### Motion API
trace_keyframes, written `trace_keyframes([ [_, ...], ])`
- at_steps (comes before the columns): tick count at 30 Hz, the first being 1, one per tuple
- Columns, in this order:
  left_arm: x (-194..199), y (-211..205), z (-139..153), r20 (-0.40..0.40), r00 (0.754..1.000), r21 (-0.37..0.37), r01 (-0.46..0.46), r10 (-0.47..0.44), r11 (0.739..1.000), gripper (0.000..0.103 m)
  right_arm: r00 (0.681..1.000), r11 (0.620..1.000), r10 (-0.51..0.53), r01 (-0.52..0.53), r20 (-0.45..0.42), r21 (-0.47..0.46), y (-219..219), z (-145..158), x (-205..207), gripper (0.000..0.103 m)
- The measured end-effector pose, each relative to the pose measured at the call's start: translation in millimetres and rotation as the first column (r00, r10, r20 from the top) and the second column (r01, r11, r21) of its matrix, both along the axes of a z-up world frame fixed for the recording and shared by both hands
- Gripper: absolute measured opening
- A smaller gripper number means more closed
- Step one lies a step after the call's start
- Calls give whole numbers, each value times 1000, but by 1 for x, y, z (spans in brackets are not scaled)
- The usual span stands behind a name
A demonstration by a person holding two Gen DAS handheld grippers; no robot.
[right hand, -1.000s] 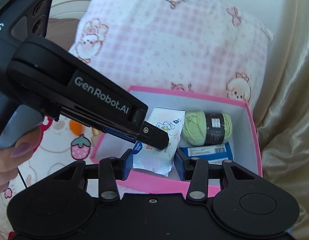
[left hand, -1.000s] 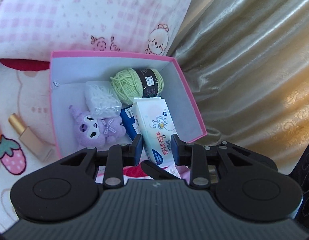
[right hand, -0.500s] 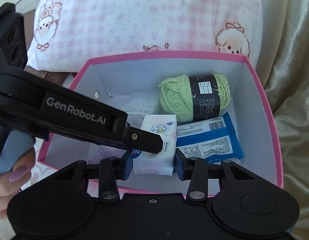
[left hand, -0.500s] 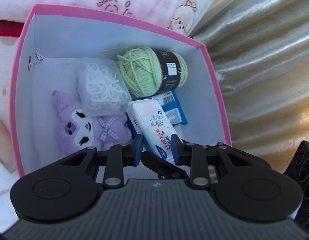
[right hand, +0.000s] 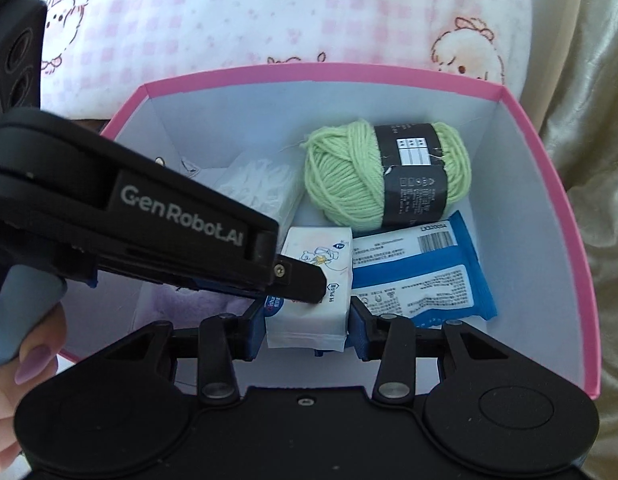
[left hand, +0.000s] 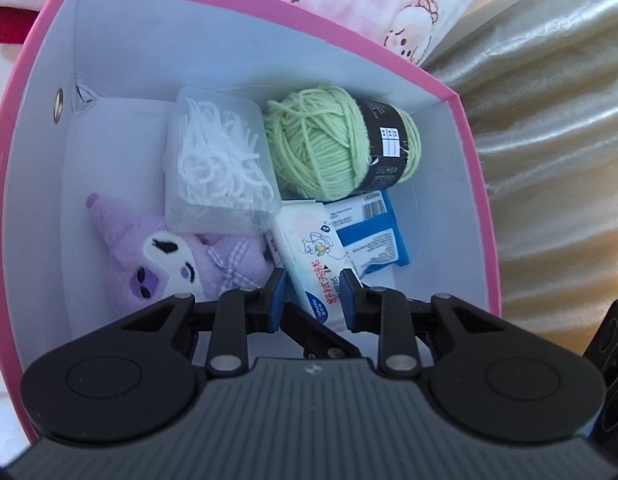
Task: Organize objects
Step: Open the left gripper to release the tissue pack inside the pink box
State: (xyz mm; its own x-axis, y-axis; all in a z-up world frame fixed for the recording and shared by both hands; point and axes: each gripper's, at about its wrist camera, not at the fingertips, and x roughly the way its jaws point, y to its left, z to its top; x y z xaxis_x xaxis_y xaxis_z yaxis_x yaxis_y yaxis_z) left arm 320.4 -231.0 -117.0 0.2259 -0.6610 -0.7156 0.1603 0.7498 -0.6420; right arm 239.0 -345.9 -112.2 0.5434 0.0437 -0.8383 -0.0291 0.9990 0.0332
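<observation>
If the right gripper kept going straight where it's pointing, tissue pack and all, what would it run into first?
Probably the blue wipes pack on the floor of the pink box, just ahead of the right gripper and its tissue pack; the green yarn ball lies farther back. Depth is uncertain.

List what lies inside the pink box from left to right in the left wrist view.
Purple plush → clear pouch of white loops → tissue pack → blue packet. The green yarn sits behind, overlapping the last two.
</observation>
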Motion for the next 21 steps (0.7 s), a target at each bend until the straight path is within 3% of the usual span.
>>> trace_keyframes([
  [4,1,6,1,-20,999,2,-37,37,999,29,999,1000,3,-2,32,-19,0,0,-4,48],
  [7,-5,15,16,15,1000,37,-28,27,999,39,998,1000,0,1,62,-20,0,8,-16,60],
  [12,-34,32,58,95,995,26,41,-44,999,39,993,1000,-26,24,119,21,4,33,-46,60],
  [17,-62,45,97,171,982,102,63,-80,993,44,986,998,-31,21,163,63,16,67,-72,60],
  [21,-81,57,117,189,977,145,72,-99,987,45,985,998,5,-14,174,53,31,94,-90,60],
])
